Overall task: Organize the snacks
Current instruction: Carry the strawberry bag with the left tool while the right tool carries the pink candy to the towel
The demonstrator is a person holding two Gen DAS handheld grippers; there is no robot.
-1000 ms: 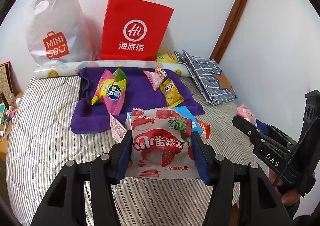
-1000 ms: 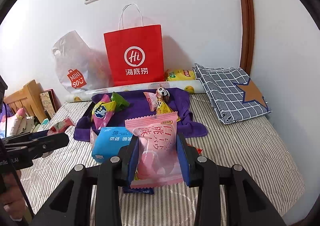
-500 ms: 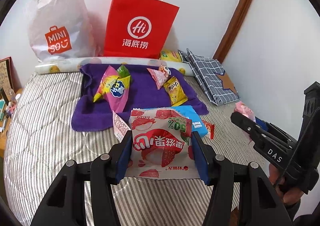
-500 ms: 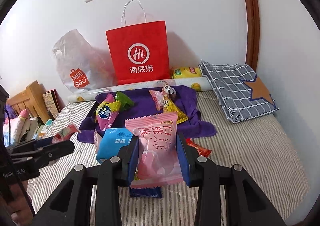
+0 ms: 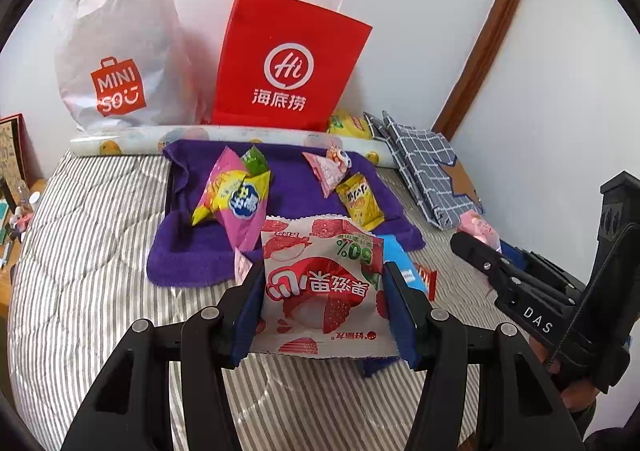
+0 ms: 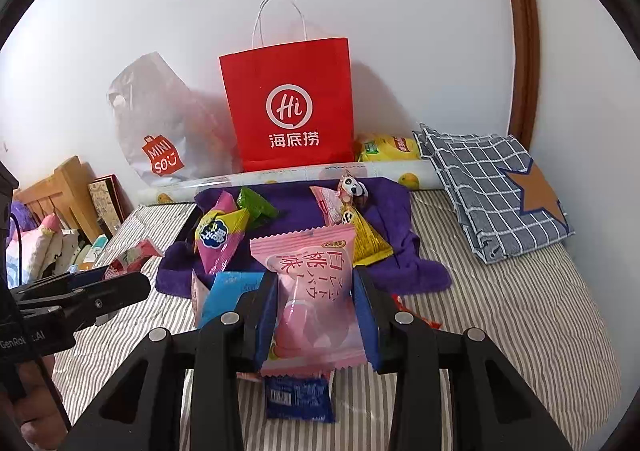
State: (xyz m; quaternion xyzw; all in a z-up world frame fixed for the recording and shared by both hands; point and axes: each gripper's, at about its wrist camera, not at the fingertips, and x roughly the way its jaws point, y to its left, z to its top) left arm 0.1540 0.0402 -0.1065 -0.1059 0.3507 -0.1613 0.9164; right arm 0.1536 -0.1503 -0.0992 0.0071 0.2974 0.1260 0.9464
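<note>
Bare striped bed (image 5: 92, 251) lies open at 9 o'clock of the purple towel (image 5: 288, 179), and more at 3 o'clock before the checked cloth (image 6: 492, 187). At 12 o'clock the red bag (image 5: 288, 63), the white bag (image 5: 120, 43) and a long roll (image 5: 132, 139) block the way to the wall. Snack packs crowd the towel.

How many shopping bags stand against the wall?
2: the red paper bag with white handles in the middle, and the white plastic Miniso bag on its left. None seem hidden.
</note>
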